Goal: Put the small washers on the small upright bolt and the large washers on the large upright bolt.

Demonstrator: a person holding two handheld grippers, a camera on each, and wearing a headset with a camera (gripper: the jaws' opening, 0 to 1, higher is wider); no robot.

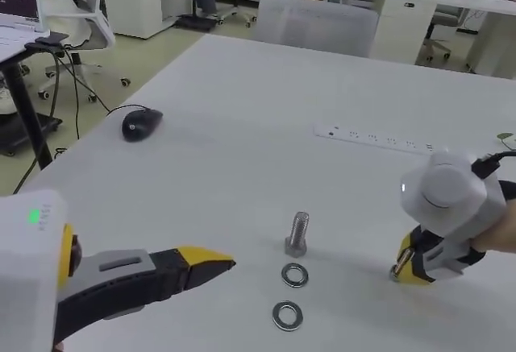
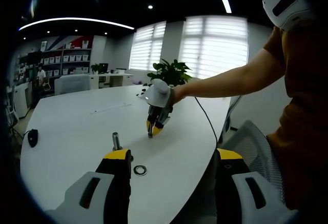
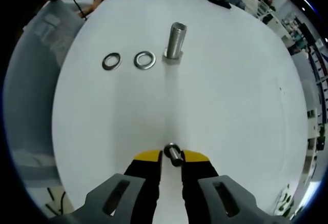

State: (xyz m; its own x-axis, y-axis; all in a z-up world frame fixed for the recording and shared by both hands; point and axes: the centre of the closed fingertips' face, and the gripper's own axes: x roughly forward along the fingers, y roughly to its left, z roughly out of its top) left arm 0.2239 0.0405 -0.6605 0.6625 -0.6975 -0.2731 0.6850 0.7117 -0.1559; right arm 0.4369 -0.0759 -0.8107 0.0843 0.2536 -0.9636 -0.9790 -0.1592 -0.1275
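The left gripper point(image 2: 173, 158) is nearest to the person. Its yellow-tipped jaws are spread wide apart with nothing between them. In the head view it reaches in from the lower left over the white surface point(image 1: 242, 167).

Just past its tips two steel washers lie flat on the surface. The near washer point(image 1: 288, 315) lies a little apart from the second washer point(image 1: 295, 275). The second washer lies just beside the hexagonal head of the large bolt point(image 1: 297, 235). That bolt stands upright on its head with the threaded end up.

To the right, well apart from the large bolt, the right gripper point(image 1: 401, 268) points down at the surface. Its jaws are clamped together on the small bolt point(image 3: 173, 154), held at the very tips. The small bolt is close to the surface, but I cannot tell whether it touches.

Farther back on the left sits a black computer mouse point(image 1: 142, 123) with its cable trailing off the edge. On the right lies a white power strip point(image 1: 379, 138). Beyond the far edge of the surface stands a grey office chair point(image 1: 318, 22), with more desks behind it.
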